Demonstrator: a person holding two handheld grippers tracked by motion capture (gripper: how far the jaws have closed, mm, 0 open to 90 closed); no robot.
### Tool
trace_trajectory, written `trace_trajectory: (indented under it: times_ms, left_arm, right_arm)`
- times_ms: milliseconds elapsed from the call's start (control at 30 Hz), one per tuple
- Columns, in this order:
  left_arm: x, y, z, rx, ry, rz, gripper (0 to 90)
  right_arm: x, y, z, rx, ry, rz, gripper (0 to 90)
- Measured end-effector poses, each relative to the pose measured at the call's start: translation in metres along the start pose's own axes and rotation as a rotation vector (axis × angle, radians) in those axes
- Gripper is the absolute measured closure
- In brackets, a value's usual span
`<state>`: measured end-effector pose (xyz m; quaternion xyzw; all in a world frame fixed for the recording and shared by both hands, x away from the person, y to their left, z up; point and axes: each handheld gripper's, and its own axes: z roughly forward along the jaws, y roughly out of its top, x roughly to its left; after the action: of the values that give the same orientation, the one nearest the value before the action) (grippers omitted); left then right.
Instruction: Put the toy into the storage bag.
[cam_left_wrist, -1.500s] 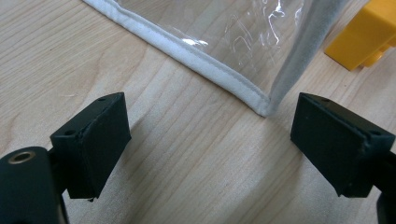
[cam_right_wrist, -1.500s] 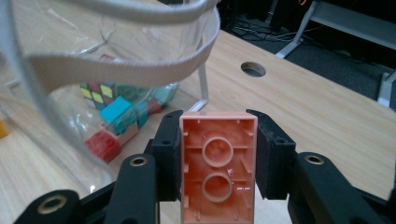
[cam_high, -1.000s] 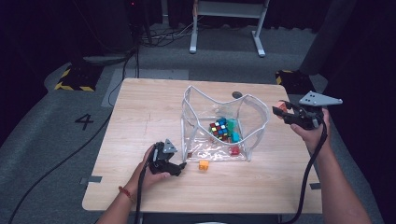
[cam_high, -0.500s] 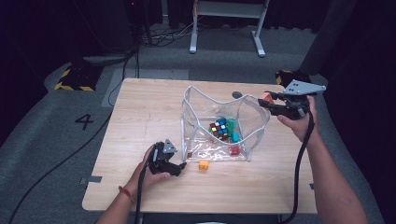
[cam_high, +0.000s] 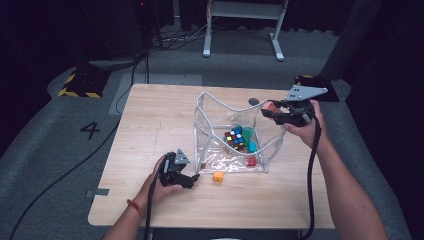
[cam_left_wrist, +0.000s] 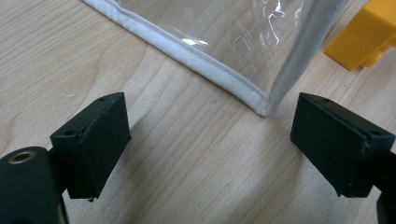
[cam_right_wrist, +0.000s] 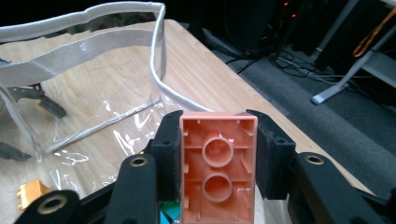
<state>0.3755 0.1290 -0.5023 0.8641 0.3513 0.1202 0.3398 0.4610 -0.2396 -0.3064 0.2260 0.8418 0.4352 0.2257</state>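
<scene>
A clear plastic pouch (cam_high: 227, 142) with white trim stands open in the middle of the table. Inside it lie a colour cube (cam_high: 234, 137), a teal piece (cam_high: 251, 146) and a red piece (cam_high: 250, 161). My right gripper (cam_high: 271, 111) hovers over the pouch's right rim, shut on a salmon-pink brick (cam_right_wrist: 218, 165) whose hollow underside faces the camera. My left gripper (cam_high: 192, 179) rests on the table at the pouch's near left corner (cam_left_wrist: 264, 108), open and holding nothing. A small yellow brick (cam_high: 218, 176) lies on the table just in front of the pouch, and it reappears as the yellow brick (cam_left_wrist: 364, 35).
The wooden table (cam_high: 150, 125) has bare wood to the left and front of the pouch. A dark round mark (cam_high: 254, 101) sits behind the pouch. Beyond the table are grey floor, cables and a white desk frame (cam_high: 242, 30).
My right gripper has carried the pink brick leftward from the table's right edge to above the pouch's right rim. The left gripper has stayed put.
</scene>
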Motion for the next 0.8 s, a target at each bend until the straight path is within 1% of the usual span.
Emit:
trace_trajectory:
  times_ms: [67,200,233,300,400,467,500,600,667,700,733,767,800]
  left_arm:
    - [0.000,0.000,0.000,0.000,0.000,0.000,12.0]
    - [0.000,0.000,0.000,0.000,0.001,0.000,11.9]
    - [0.000,0.000,0.000,0.000,0.000,0.000,11.9]
    - [0.000,0.000,0.000,0.000,0.000,0.001,11.9]
    - [0.000,0.000,0.000,0.000,-0.001,0.003,12.0]
    - [0.000,0.000,0.000,0.001,0.000,0.001,12.0]
    - [0.000,0.000,0.000,0.000,-0.001,0.003,12.0]
    - [0.000,0.000,0.000,-0.001,-0.001,0.004,11.9]
    - [0.000,0.000,0.000,-0.001,-0.001,0.005,12.0]
    - [0.000,0.000,0.000,0.001,-0.002,0.003,12.0]
    - [0.000,0.000,0.000,0.000,-0.001,0.003,12.0]
    - [0.000,0.000,0.000,0.001,-0.003,0.003,11.9]
    - [0.000,0.000,0.000,-0.002,-0.001,0.005,12.0]
  right_arm:
    - [0.001,0.001,0.003,0.003,0.021,-0.007,59.4]
    - [0.004,0.003,0.011,0.029,0.059,-0.014,59.3]
    - [0.004,0.004,0.013,0.031,0.069,-0.029,59.4]
    - [0.005,0.004,0.018,0.044,0.086,-0.043,59.3]
    - [0.006,0.005,0.025,0.073,0.112,-0.054,59.4]
    - [0.007,0.006,0.030,0.106,0.130,-0.056,59.3]
    - [0.006,0.007,0.033,0.121,0.133,-0.066,59.3]
    - [0.006,0.008,0.040,0.178,0.143,-0.076,59.3]
    - [0.005,0.010,0.043,0.220,0.148,-0.074,59.3]
    - [0.004,0.010,0.046,0.244,0.144,-0.091,59.3]
    - [0.002,0.011,0.047,0.278,0.136,-0.093,59.3]
    - [0.001,0.010,0.050,0.305,0.138,-0.099,59.3]
    - [-0.001,0.010,0.052,0.324,0.142,-0.117,59.3]
